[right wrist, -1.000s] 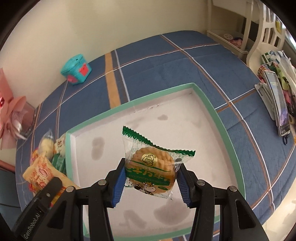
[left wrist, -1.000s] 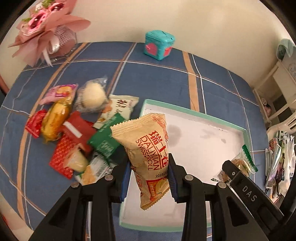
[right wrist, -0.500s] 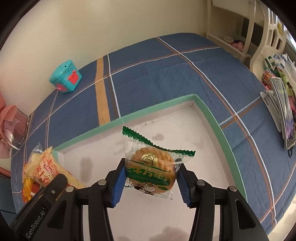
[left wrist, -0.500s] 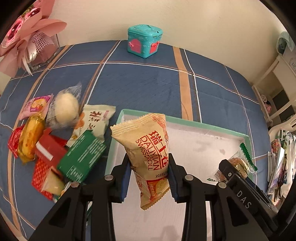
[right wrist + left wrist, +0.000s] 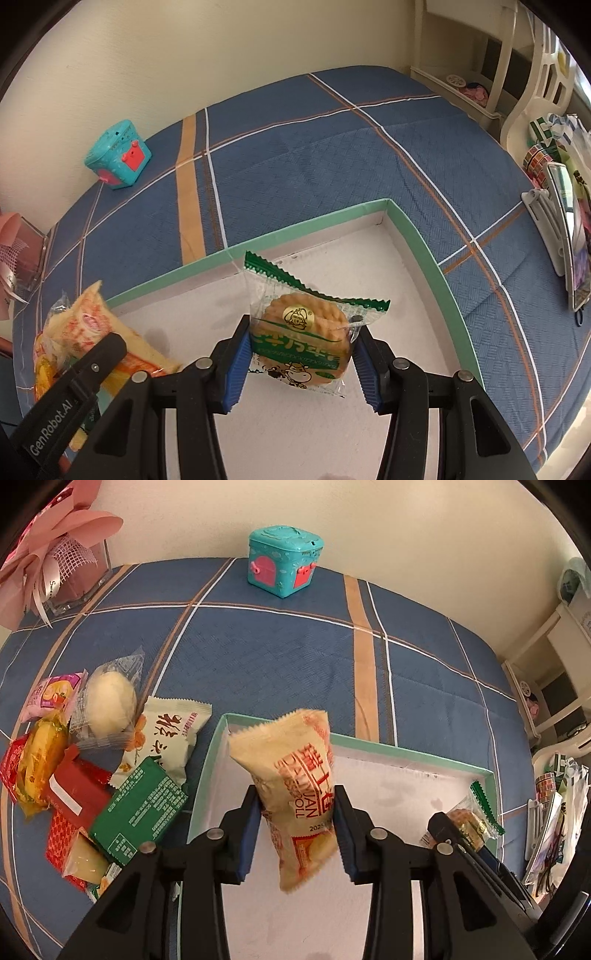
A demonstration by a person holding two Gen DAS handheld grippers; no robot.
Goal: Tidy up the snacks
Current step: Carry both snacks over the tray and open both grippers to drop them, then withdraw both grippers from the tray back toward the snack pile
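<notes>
Left wrist: left claw (image 5: 297, 812) clamping swiss roll packet (image 5: 295, 786), snack pile (image 5: 92, 760); right wrist: right claw (image 5: 301, 365) gripping biscuit packet (image 5: 301, 343).

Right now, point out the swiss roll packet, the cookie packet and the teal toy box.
swiss roll packet (image 5: 295, 775), left wrist view, printed front.
cookie packet (image 5: 301, 334), right wrist view, over the cookie.
teal toy box (image 5: 282, 563), left wrist view, front corner.

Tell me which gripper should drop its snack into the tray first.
Probably right: the right gripper holds the biscuit pack well over the green-rimmed tray; the left gripper holds its Swiss roll pack nearer the rim.
</notes>
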